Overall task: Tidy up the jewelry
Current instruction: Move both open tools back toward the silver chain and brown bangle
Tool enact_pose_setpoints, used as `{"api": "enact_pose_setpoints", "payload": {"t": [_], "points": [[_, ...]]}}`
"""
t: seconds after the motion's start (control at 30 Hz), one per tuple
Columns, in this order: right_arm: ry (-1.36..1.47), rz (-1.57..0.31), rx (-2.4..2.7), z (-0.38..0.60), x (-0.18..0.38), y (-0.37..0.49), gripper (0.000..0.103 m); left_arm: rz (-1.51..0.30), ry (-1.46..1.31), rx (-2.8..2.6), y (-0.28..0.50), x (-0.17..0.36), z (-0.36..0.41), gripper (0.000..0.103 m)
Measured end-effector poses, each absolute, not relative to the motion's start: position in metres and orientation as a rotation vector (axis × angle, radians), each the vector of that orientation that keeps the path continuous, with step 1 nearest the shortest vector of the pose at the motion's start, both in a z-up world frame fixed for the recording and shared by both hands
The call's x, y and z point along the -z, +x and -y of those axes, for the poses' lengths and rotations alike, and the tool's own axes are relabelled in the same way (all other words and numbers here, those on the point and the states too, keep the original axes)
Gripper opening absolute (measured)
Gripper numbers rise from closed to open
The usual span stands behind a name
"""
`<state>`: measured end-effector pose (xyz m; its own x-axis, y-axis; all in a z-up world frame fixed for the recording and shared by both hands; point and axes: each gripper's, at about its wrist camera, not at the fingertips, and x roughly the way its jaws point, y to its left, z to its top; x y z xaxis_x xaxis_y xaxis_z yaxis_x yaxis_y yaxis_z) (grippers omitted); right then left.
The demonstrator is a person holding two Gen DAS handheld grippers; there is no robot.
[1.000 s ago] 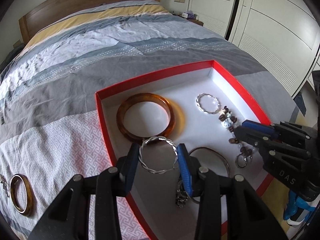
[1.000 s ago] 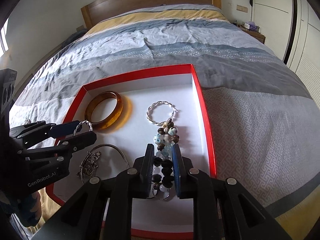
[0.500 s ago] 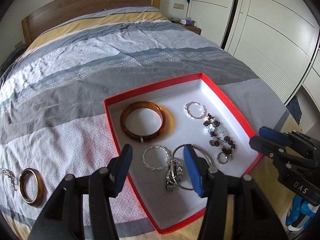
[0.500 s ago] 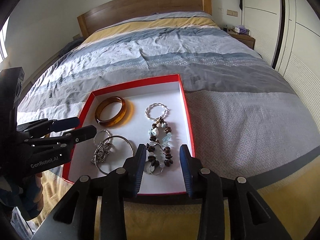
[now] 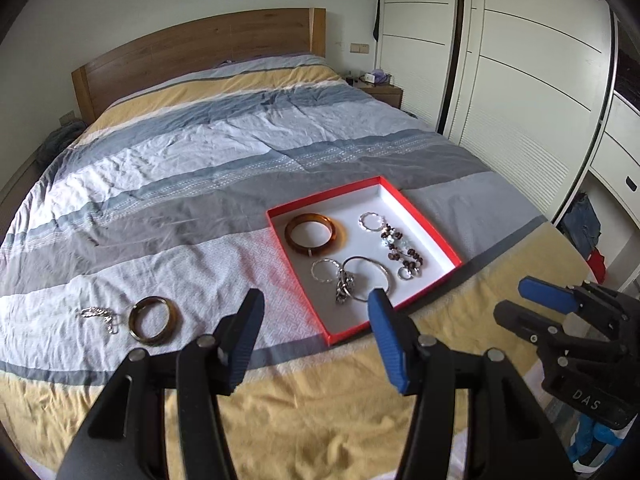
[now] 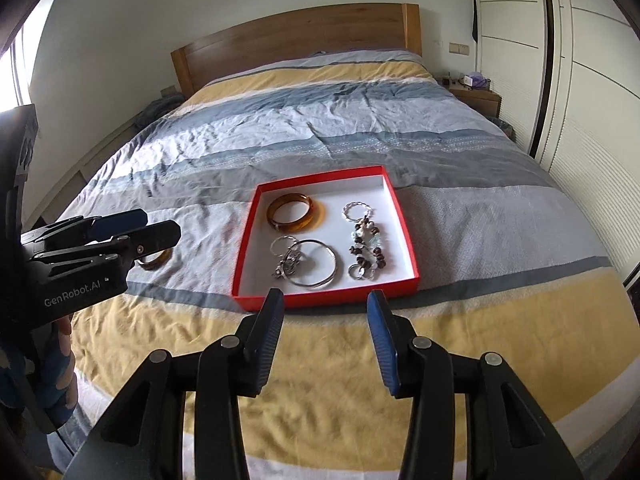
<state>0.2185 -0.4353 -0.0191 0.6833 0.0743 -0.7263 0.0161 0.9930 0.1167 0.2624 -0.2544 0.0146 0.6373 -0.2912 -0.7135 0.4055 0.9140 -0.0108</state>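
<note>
A red box (image 5: 324,196) (image 6: 320,178) with a white floor lies on the striped bed. In it are an amber bangle (image 5: 289,236) (image 6: 294,199), two twisted silver rings (image 5: 362,220), a thin silver bangle (image 5: 386,276) with charms, and a beaded bracelet (image 5: 400,246) (image 6: 366,248). Left of the box, a second amber bangle (image 5: 134,320) (image 6: 158,260) and a silver piece (image 5: 98,314) rest on the cover. My left gripper (image 5: 316,308) (image 6: 160,225) hangs open and empty, back from the box. My right gripper (image 6: 325,304) (image 5: 514,298) is opening, with nothing between its jaws.
A wooden headboard (image 6: 296,36) stands at the far end of the bed. White wardrobe doors (image 5: 520,80) run along the right side, with a nightstand (image 6: 476,98) beside them. The yellow band of the cover (image 6: 320,360) lies below both grippers.
Both grippers drew back and up from the box. The left let go of a twisted silver ring, the right of the beaded bracelet, and both jaws widened.
</note>
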Motion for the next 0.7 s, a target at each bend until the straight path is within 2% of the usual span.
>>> {"api": "enact_pose_setpoints", "payload": {"t": [0.3, 0.47, 0.7], "points": [[0.112, -0.772, -0.05, 0.397, -0.017, 0.16, 0.045, -0.746, 0.137, 0.332, 0.186, -0.047, 0.192, 0.052], [0.093, -0.752, -0.059, 0.376, -0.034, 0.135, 0.05, -0.714, 0.131, 0.297, 0.148, -0.056, 0.157, 0.052], [0.096, -0.749, -0.064, 0.344, -0.044, 0.117, 0.052, -0.691, 0.09, 0.242, 0.114, -0.063, 0.101, 0.052]]}}
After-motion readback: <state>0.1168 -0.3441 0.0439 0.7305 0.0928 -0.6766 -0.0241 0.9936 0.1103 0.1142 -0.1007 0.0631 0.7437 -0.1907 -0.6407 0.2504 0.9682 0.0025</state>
